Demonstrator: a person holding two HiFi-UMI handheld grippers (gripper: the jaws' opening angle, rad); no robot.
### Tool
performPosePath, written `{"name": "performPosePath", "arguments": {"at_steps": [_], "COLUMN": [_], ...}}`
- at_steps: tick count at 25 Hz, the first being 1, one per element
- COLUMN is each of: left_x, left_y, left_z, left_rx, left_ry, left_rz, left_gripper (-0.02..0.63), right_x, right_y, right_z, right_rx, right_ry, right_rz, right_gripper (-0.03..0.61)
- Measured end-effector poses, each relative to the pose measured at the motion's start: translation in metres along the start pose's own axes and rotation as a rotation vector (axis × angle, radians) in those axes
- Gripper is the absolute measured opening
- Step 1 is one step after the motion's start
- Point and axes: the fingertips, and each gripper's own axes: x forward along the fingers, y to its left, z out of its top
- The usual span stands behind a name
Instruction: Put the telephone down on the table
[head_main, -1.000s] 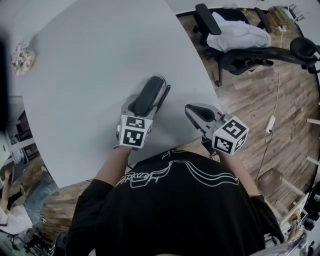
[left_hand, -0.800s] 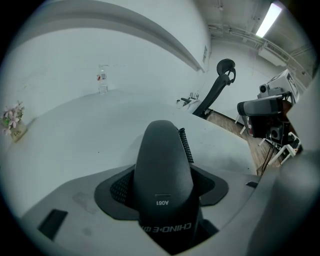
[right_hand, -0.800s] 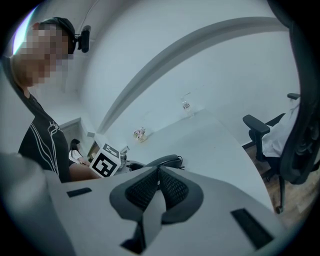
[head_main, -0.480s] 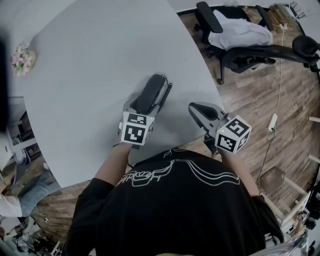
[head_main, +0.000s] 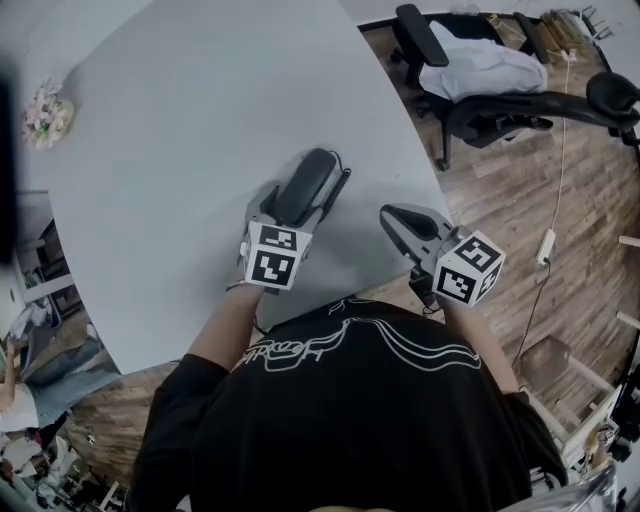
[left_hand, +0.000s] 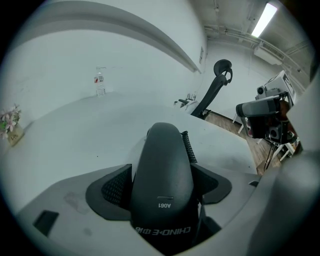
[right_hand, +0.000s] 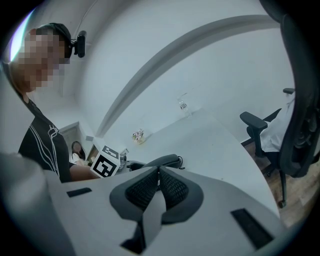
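One black plastic telephone handset (head_main: 305, 180) with a coiled cord lies near the front edge of the single pale grey table (head_main: 180, 120), between my left gripper's (head_main: 297, 196) opening jaws. My right gripper (head_main: 398, 220) hangs beside it, pads together and empty.

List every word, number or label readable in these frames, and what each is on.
"A061": telephone handset, upside down in the left gripper view.
"CHINO-E": same handset, nearer the camera; characters beside it unreadable.
Label on the bottle: too small to read.
Print on the shirt: no legible words.
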Motion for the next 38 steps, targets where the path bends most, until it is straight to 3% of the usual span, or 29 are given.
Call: {"name": "performPosePath", "arguments": {"at_steps": [6,11,15,20,27,33,38], "left_x": [-0.004,-0.024,-0.049,-0.097,-0.159,-0.21,-0.245], "left_y": [-0.002,0.0,0.002,-0.005,-0.062,-0.144,-0.208], "left_z": [0.007,0.02,0.025,0.026,0.022,0.027,0.014], "left_rx": [0.07,0.052,0.013,-0.101,-0.22,-0.248,-0.184], "left_ry": [-0.07,-0.133,-0.185,-0.265,-0.359,-0.487,-0.528], "left_rz": [0.035,0.051,0.074,0.078,-0.056,-0.259,-0.29], "left_gripper": [0.373,0.376,0.374,0.373,0.365,0.205,0.101], "right_x": [-0.012,-0.029,-0.045,-0.071,-0.118,-0.155,-0.185], "right_y": [0.005,0.012,0.021,0.043,0.084,0.121,0.158], "right_z": [-0.001,-0.007,-0.012,-0.015,-0.022,-0.028,-0.044], "right_rx": [-0.007,-0.009,-0.023,-0.064,-0.123,-0.186,-0.218], "right_ry": [-0.014,-0.035,-0.047,-0.08,-0.118,-0.146,-0.167], "right_rz": [-0.007,-0.02,-0.027,-0.021,0.003,0.041,0.101], "right_gripper": [0.04,0.04,0.04,0.04,0.04,0.04,0.04]}}
